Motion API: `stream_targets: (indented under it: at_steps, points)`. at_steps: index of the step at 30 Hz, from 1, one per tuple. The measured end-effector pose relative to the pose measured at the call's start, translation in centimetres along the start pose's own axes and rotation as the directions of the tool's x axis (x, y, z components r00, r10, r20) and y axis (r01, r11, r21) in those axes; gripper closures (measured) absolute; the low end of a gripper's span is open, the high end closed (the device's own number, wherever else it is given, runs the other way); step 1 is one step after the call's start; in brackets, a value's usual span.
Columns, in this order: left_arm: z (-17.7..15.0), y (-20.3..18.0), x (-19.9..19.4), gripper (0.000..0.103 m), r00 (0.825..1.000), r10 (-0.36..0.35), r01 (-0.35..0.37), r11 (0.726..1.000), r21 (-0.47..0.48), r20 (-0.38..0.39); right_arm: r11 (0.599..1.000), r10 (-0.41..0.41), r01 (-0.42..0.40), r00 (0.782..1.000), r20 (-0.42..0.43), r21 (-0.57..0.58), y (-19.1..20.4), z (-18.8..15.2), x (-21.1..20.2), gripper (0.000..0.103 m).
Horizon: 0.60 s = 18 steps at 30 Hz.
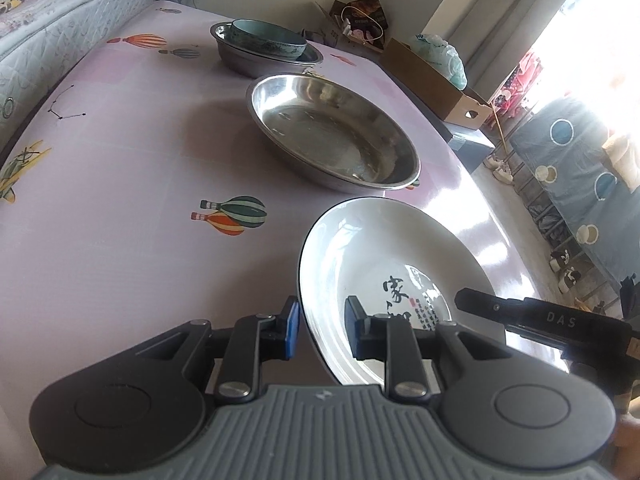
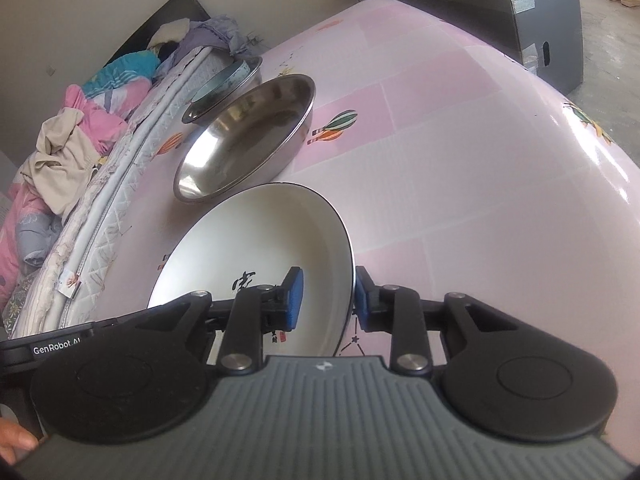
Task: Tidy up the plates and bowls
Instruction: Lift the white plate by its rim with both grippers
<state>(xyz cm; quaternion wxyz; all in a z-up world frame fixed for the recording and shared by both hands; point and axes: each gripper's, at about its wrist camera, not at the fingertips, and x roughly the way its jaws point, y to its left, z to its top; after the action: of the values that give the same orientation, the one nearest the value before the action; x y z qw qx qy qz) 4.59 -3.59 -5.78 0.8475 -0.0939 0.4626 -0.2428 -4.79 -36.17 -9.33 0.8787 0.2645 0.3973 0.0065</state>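
Pink tablecloth (image 1: 120,152) bare leftward, white plate (image 1: 360,248) near its edge; both claws (image 1: 320,326) (image 2: 329,298) straddling plate rim, grip unclear

white plate: the near rim of the white ceramic plate with black edge and black calligraphy (image 1: 372,280) sinks behind my left gripper (image 1: 320,330) body; I can't tell whether my blue pads press it.
calligraphy: partly covered by my right gripper (image 2: 328,300) finger; small script too fine to read.
teal bowl: the teal ceramic bowl (image 1: 268,38) hides part of the small steel dish (image 1: 256,58) beneath it.
pink table: the pink balloon-print tablecloth (image 1: 120,160) has its near edge cut off.
hand: only fingertips (image 2: 14,442) show at the corner.
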Motion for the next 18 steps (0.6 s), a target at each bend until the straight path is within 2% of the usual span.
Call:
stream_targets:
  at_steps: [10,18]
  points:
    - [0.1,-0.8,1.2,0.075,0.999,0.034,-0.033,0.998,0.053,-0.021,1.000,0.004,-0.004,1.000,0.004,0.004,-0.3,0.1,0.4,0.077]
    - [0.0,-1.8,1.9,0.075,0.995,0.097,-0.095,0.988,0.124,-0.006,0.999,-0.010,0.011,1.000,0.023,-0.038,0.1,0.0,0.6,0.078]
